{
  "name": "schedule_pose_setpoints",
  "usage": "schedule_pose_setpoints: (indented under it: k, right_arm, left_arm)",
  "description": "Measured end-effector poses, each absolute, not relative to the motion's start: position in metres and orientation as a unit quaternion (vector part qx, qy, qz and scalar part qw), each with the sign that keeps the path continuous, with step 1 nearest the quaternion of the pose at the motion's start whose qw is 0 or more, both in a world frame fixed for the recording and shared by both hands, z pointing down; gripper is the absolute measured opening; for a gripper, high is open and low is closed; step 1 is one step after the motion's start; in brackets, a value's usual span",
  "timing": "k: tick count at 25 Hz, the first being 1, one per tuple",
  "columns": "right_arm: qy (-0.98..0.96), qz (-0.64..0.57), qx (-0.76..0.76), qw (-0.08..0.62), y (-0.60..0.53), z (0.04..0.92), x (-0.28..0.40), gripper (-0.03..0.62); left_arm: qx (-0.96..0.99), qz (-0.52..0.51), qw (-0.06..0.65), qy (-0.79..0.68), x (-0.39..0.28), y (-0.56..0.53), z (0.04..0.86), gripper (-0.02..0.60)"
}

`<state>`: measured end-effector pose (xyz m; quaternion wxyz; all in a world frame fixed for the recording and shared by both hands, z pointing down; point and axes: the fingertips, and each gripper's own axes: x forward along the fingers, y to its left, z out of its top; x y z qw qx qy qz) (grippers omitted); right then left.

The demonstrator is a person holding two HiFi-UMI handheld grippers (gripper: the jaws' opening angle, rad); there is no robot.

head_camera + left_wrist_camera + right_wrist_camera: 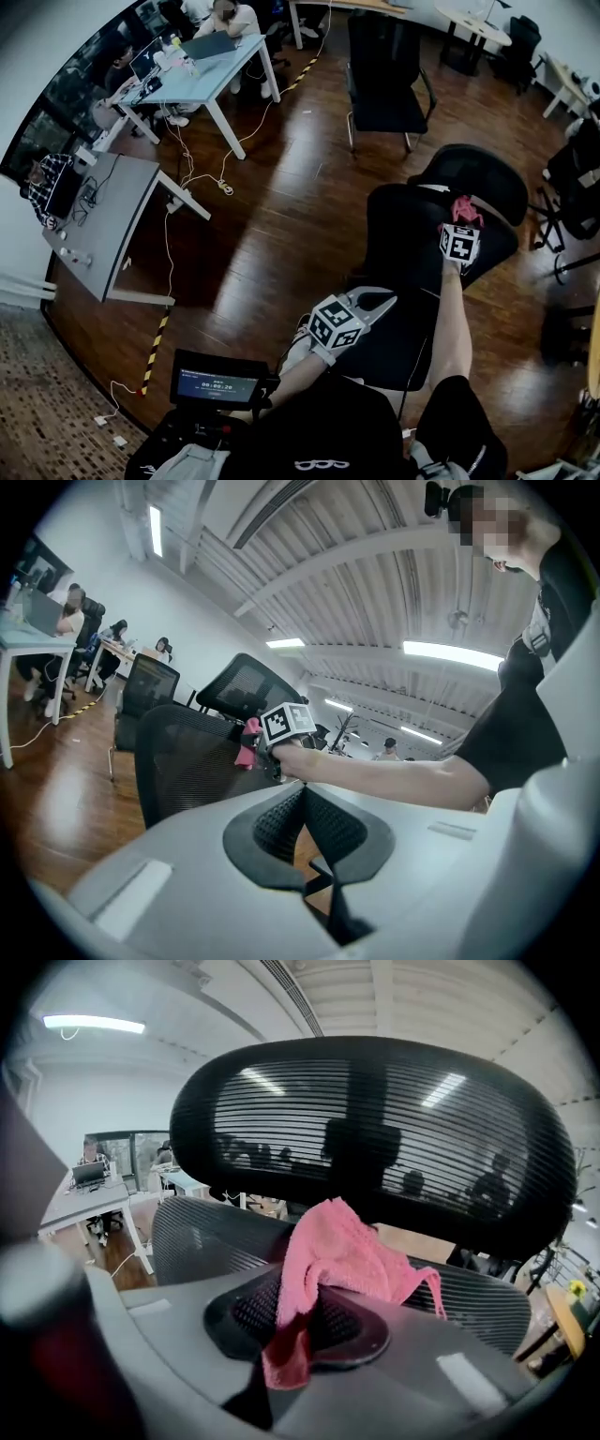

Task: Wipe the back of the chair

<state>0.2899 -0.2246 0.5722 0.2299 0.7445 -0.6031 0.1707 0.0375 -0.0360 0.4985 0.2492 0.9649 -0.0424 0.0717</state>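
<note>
Right gripper (pixel 292 1333) clamps pink cloth (pixel 349 1252), which covers part of chair back (pixel 202 1234)

Operator in a black short-sleeved top (pixel 319 431), carrying a left tool (pixel 382 302) and a right tool (pixel 463 214), each with a pale grey moulded body, black ribbed pads (pixel 277 822) lining its two jaws, and a cube (pixel 336 323) printed with black-and-white square markers.

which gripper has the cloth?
The right gripper: its jaws are shut on the pink cloth. The left gripper is shut and empty.
</note>
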Motion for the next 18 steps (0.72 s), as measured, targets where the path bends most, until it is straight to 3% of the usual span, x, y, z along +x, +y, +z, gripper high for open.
schedule_pose_setpoints:
  k: [18]
  right_arm:
    - [-0.671, 0.165, 0.682, 0.238, -0.301, 0.581, 0.12, 0.057]
  left_arm:
    - [0.96, 0.055, 0.265, -0.067, -0.044, -0.074, 0.503, -0.008]
